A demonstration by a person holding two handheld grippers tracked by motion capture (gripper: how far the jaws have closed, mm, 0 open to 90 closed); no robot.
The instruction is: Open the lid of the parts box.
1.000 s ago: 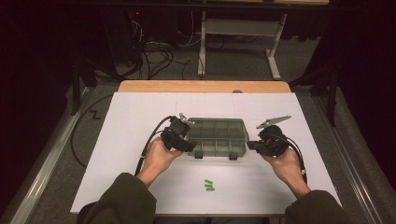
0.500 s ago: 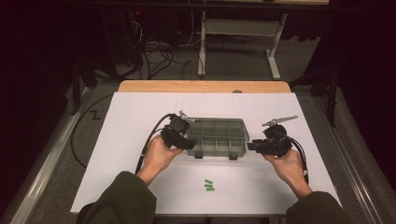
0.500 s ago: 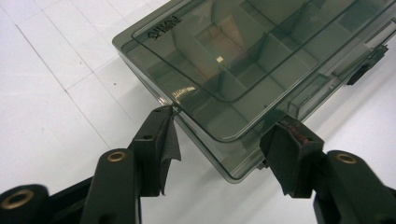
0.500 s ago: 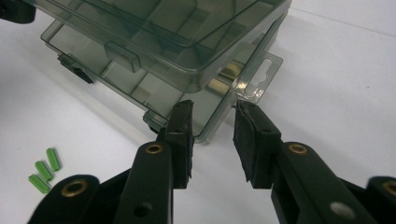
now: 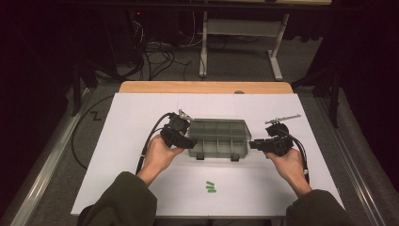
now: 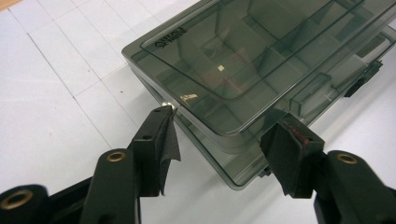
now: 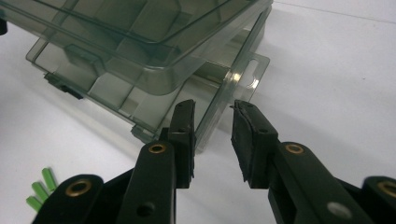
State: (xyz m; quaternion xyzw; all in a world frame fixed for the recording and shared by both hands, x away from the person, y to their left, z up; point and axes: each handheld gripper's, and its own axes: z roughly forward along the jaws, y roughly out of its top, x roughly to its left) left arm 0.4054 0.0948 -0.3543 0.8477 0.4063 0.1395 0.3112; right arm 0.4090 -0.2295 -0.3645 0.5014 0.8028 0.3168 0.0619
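a dark room with cables and a metal frame on the floor lies behind the counter (image 5: 117, 141), a wooden top covered by a white gridded sheet. near the middle of it sits the smoky translucent plastic compartment box (image 5: 217, 137), lid shut, its two front latches facing the person. the left tongs (image 5: 189, 142) sit at the box's left end, and in the left gripper view (image 6: 219, 135) their jaws straddle its near corner, one pad touching the side by a small metal pin, the other at the front edge; they look clenched on the box. the right tongs (image 5: 251, 144) are just beside the box's right end; in the right gripper view (image 7: 212, 126) their jaws have just been narrowing and stand released, a gap between them, with the box's thin hang tab just ahead of the tips but nothing pinched. three small green plastic pegs (image 5: 211, 187) lie together on the sheet nearer the person, well apart from the box.
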